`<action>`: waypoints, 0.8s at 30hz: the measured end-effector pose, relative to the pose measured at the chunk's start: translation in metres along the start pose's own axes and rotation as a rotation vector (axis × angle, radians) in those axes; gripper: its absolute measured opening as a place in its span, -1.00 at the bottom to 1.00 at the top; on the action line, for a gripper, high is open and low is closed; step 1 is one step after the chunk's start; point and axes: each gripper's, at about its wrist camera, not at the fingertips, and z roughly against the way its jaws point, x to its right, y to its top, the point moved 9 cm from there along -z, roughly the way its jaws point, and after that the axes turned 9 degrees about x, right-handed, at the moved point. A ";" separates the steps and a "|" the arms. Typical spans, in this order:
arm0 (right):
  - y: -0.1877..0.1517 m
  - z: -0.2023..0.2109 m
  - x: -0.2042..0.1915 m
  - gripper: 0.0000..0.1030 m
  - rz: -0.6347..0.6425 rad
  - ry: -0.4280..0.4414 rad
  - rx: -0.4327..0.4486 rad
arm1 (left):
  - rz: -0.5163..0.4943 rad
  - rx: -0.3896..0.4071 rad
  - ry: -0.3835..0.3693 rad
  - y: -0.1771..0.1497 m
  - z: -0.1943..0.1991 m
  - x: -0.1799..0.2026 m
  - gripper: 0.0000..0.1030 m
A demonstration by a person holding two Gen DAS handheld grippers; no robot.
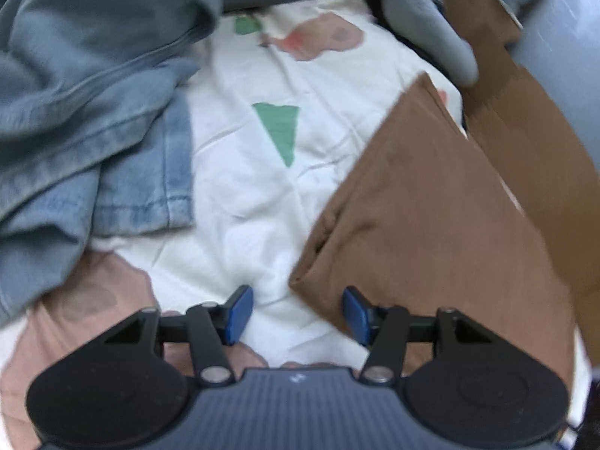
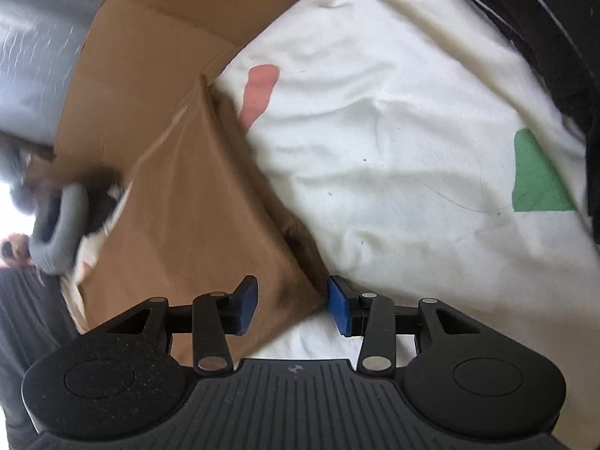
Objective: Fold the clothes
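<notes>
The brown cloth (image 1: 431,225) lies folded on a white sheet (image 1: 243,172) printed with green and pink shapes, and everything here is placed from that cloth; in the left wrist view its near corner points toward the left gripper (image 1: 296,315), whose blue pads stand spread with nothing pinched, one pad over the bare sheet just beside the corner and the other over the cloth's near edge; whether that pad touches the fabric cannot be told; well apart from the cloth, across a strip of sheet, a heap of blue denim (image 1: 86,112) is piled with a hem facing the cloth; beyond the cloth's far edge lies brown cardboard (image 1: 525,142), and a grey garment (image 1: 423,26) hangs down just past the cloth's far corner; in the right wrist view the cloth (image 2: 187,202) runs as a long folded slab, its edge lying against the sheet (image 2: 393,150); the right gripper (image 2: 292,307) straddles the cloth's near corner with its pads apart, the corner lying between them but not squeezed; a grey cuff (image 2: 56,225) sits at the cloth's far side, blurred; the cardboard (image 2: 150,37) shows behind the cloth's far end; a dark strap (image 2: 543,37) crosses the sheet's edge, well apart from the cloth.
</notes>
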 end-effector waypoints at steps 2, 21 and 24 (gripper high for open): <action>0.003 -0.002 -0.001 -0.53 -0.005 0.002 -0.004 | 0.058 0.006 0.000 0.000 0.001 -0.002 0.08; 0.001 -0.011 0.004 -0.01 -0.205 0.092 -0.037 | 0.305 0.019 -0.068 0.006 -0.004 -0.025 -0.21; 0.003 -0.021 -0.006 -0.04 -0.181 0.106 -0.043 | 0.331 0.019 -0.086 0.005 -0.002 -0.027 -0.19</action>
